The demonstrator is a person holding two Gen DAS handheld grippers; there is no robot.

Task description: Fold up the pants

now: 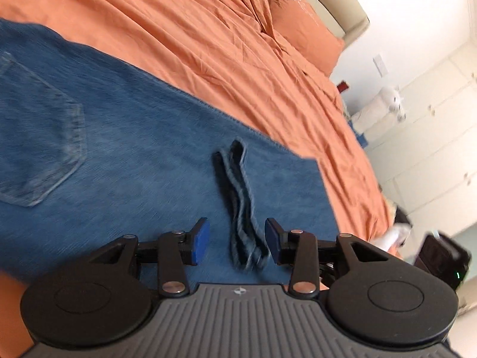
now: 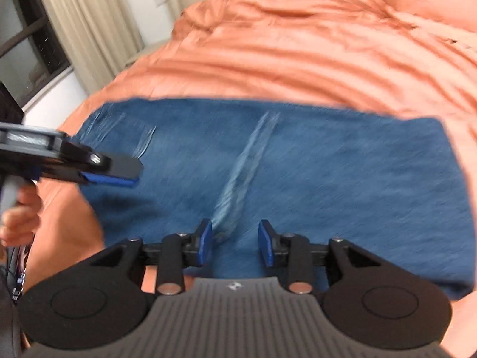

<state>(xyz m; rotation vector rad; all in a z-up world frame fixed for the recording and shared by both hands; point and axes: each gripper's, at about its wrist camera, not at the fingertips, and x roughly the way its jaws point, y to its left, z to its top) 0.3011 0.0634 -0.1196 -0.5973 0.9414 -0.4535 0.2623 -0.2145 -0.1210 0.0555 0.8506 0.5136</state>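
Observation:
Blue jeans [image 1: 125, 137] lie flat on an orange bed sheet [image 1: 208, 29], back pocket [image 1: 38, 137] facing up at the left. My left gripper [image 1: 236, 240] hangs just over the denim, open. A dark frayed denim strip [image 1: 238, 197] lies loose between its blue pads, close to the right one. In the right wrist view my right gripper [image 2: 236, 242] is open over the jeans [image 2: 328, 179]. A pale creased ridge [image 2: 244, 164] runs up from beside its left pad. The left gripper's fingers [image 2: 119, 176] reach in from the left, held by a hand [image 2: 18, 208].
An orange pillow [image 1: 301, 26] rests at the bed's far end against a beige headboard [image 1: 337, 3]. White wardrobe doors [image 1: 432, 119] stand beyond the bed's right edge. Beige curtains [image 2: 89, 15] and a window [image 2: 23, 35] stand past the bed's left side.

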